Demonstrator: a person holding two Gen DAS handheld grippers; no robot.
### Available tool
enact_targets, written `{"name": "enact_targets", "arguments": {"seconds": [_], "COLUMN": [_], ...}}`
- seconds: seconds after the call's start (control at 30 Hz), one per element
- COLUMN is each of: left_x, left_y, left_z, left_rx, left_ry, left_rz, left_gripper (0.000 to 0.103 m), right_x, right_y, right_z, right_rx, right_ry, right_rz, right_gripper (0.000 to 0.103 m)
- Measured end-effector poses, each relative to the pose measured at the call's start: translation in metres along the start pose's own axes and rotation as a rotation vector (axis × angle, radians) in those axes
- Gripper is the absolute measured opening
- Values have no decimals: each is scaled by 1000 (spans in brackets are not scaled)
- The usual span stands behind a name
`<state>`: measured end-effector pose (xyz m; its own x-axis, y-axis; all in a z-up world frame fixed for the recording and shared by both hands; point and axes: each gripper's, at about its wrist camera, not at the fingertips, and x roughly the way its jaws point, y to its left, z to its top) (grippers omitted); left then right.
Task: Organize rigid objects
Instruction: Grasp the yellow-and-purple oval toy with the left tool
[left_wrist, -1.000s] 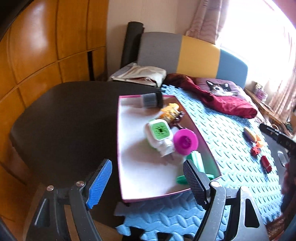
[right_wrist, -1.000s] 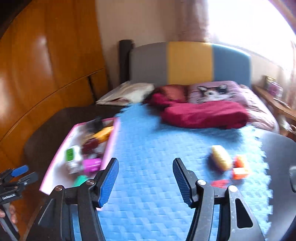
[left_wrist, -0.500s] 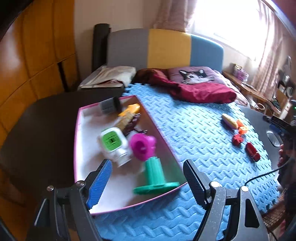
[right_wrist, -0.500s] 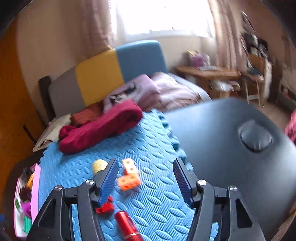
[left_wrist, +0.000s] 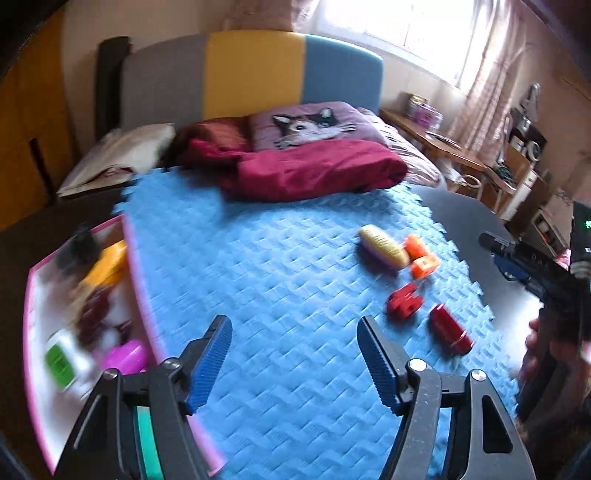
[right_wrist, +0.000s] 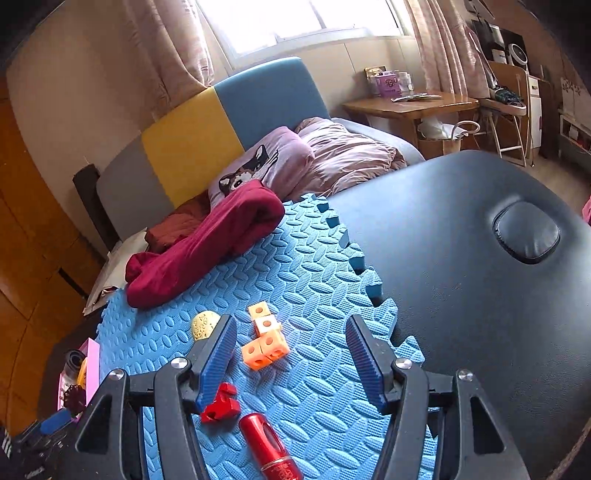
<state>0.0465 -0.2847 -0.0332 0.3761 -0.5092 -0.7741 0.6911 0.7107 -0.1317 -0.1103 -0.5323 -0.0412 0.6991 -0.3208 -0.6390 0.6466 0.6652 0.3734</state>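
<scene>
glossy red cylinder (right_wrist: 269, 448), lying flat

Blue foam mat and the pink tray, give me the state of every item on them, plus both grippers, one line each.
Left gripper: open, empty, jaws just closing.
Right gripper: open, empty.
Orange cube block: loose on the blue foam mat.
Red clip piece: on the mat.
Red tube: lying on its side.
Yellow brush: on the mat.
Pink tray: holds several toys, blurred.

Window (right_wrist: 295, 18): bright daylight, far wall, pink curtains (right_wrist: 443, 55).
Headboard (right_wrist: 207, 133): grey, yellow, blue panels.
Desk (right_wrist: 410, 105): wooden, far right.
Wardrobe (right_wrist: 26, 221): wooden, left.
</scene>
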Motion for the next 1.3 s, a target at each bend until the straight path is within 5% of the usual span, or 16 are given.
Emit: {"name": "enact_targets", "arguments": {"seconds": [0.43,0.77,0.8,0.87,1.3], "left_x": [111,177,175,171,116], "left_y": [-71,-93,-96,-99,-45], "left_z": [74,86,83,77,17], "left_rx": [-34,1,39,110,175], "left_ry": [145,226,200,175,111], "left_rz": [-135,-34,-23,23,3], "left_gripper": [71,70,68,39,29], "right_x": [4,7,7,8,20], "right_y": [-15,-21,-22,-22,-26], "right_z": [3,4,4,4,-1], "right_rx": [97,146,148,149,168], "right_ry": [39,63,64,72,132], "right_rz": [49,96,96,96,105], "right_gripper": [62,62,62,62,62]}}
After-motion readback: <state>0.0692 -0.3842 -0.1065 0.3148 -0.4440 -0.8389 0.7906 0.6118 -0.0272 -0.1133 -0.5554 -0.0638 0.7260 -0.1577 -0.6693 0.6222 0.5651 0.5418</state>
